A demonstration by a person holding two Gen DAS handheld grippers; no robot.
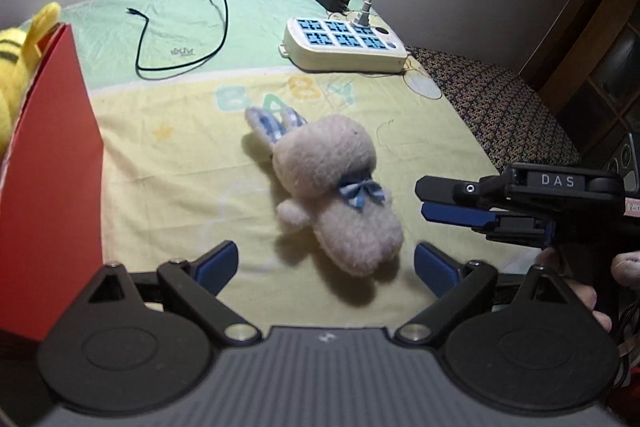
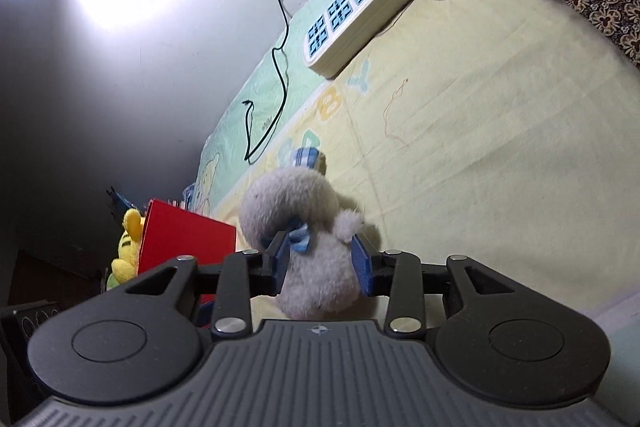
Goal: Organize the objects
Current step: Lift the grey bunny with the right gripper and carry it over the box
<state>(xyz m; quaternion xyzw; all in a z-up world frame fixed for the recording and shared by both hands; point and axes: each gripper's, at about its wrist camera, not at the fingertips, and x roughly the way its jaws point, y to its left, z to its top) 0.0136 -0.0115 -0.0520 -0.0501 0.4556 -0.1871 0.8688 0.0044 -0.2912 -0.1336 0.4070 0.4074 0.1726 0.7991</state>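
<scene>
The right gripper (image 2: pixel 322 259) has its pads against the plush rabbit (image 2: pixel 308 227)'s body, seemingly clenching it just below the bow (soft, light, compressible; grip the torso, not ears). The left gripper (image 1: pixel 324 267) hangs spread wide before it. Left of both sits the red box (image 1: pixel 52 187).

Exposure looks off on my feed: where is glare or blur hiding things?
Right wrist view: wall glare blown out upper left, plush rabbit still readable. Left wrist view: even light, rabbit casts a soft shadow; red box at the left edge is blurred.
</scene>
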